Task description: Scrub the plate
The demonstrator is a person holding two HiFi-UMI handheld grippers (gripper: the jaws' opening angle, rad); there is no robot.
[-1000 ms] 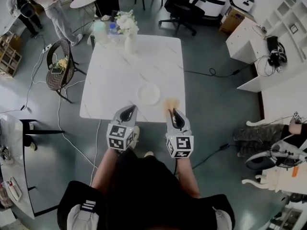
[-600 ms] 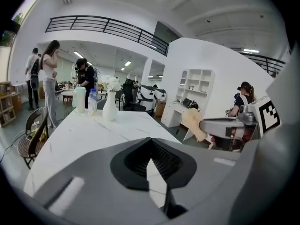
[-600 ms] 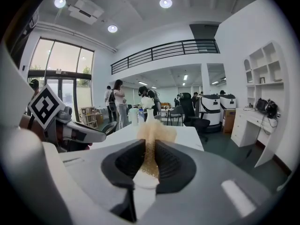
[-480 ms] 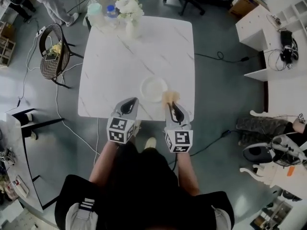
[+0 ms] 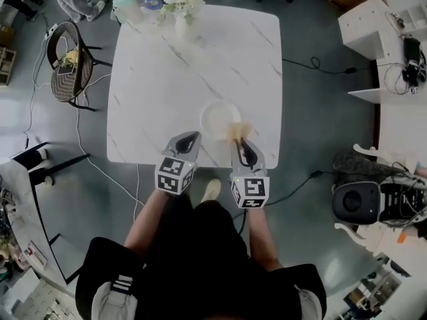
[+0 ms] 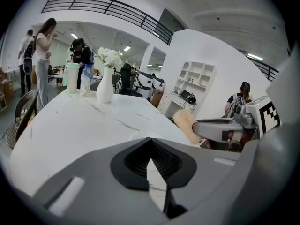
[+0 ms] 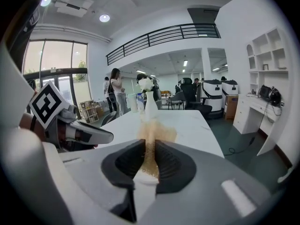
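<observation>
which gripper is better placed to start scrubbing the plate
Right. The right gripper is shut on the tan scrubbing sponge, which is at the near right edge of the white plate. The left gripper is shut and empty, short of the plate; it seems better suited to steadying.

Smooth marbled table [image 5: 167, 72], fibrous tan scrubber [image 5: 237, 131]

Seen from above, the person's left forearm [image 5: 148, 220] and right forearm [image 5: 257, 237] reached side by side from the lower centre of the frame toward its middle. The left gripper [image 5: 189, 137] pointed forward and down, jaws pressed together on nothing. Just to its right, the right gripper [image 5: 240, 143] kept its jaws clamped on a tan sponge [image 5: 237, 131].
</observation>
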